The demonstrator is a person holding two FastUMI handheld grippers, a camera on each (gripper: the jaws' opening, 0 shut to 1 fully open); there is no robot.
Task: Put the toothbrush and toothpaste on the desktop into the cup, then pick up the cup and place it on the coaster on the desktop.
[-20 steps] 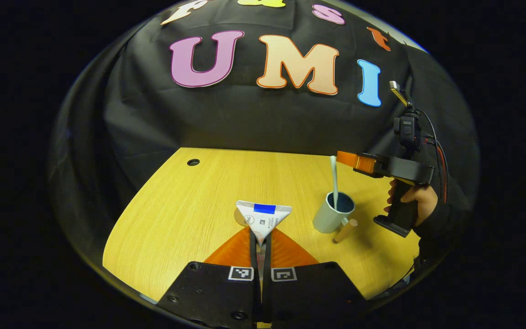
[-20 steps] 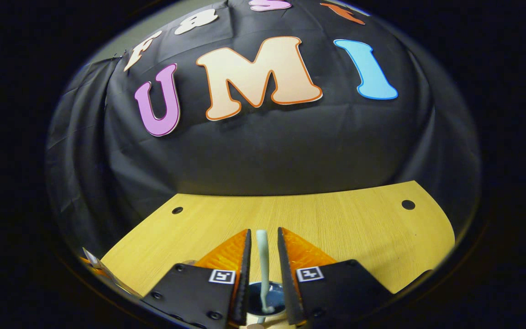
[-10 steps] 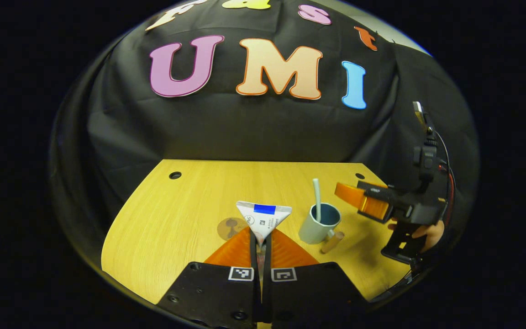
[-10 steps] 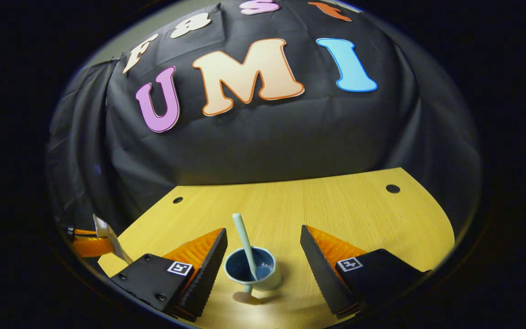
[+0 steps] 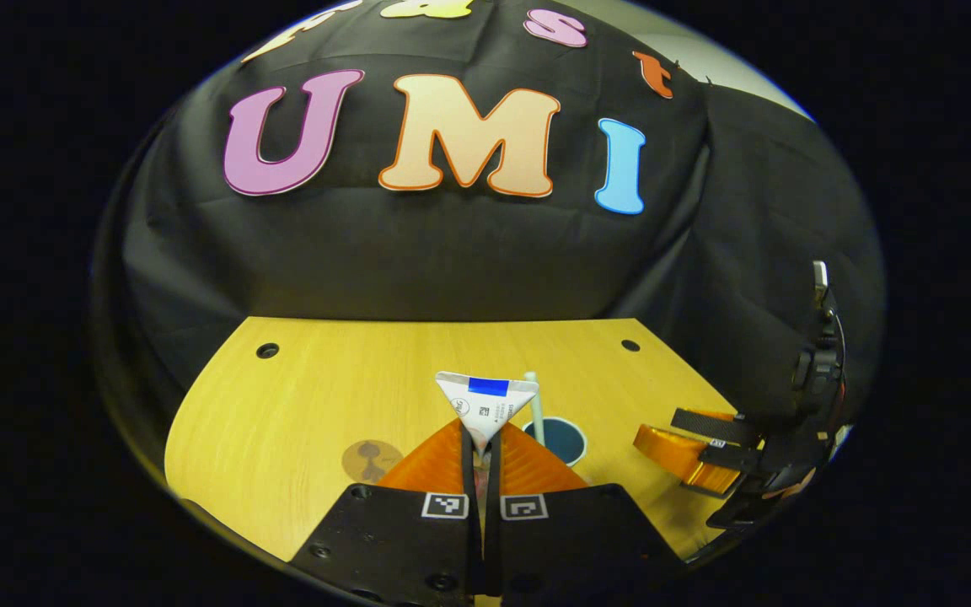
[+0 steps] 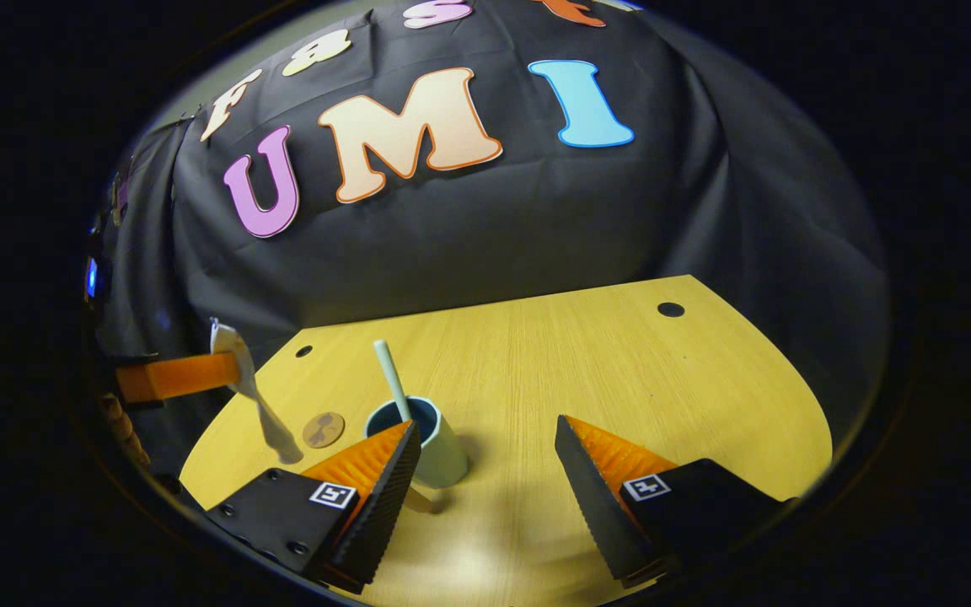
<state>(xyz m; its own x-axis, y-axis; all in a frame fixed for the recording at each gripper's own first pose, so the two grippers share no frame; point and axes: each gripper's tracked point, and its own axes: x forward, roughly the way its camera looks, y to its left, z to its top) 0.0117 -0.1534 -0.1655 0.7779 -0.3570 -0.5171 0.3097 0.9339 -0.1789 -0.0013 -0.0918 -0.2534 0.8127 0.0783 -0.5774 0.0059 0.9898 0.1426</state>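
My left gripper (image 5: pixel 483 437) is shut on a white toothpaste tube (image 5: pixel 486 403) with a blue band, held up over the wooden desktop (image 5: pixel 325 396). Just right of it, partly behind my finger, stands the pale cup (image 5: pixel 560 438) with the toothbrush (image 5: pixel 532 408) upright in it. In the right gripper view the cup (image 6: pixel 443 455) and toothbrush (image 6: pixel 391 379) sit beside my left fingertip; my right gripper (image 6: pixel 485 459) is open and holds nothing. The toothpaste (image 6: pixel 254 405) hangs from the left gripper (image 6: pixel 174 377) at the far left. A round brown coaster (image 5: pixel 367 461) (image 6: pixel 323 429) lies left of the cup.
The right gripper (image 5: pixel 688 447) hovers at the desk's right edge. Cable holes (image 5: pixel 267 350) (image 5: pixel 630 345) (image 6: pixel 670 309) mark the back corners. Black cloth closes off the back. Bare wood (image 6: pixel 620 371) spreads right of the cup.
The right gripper opened, let go of the toothbrush in the cup, and drew back to the right. The left gripper carried the toothpaste rightward toward the cup.
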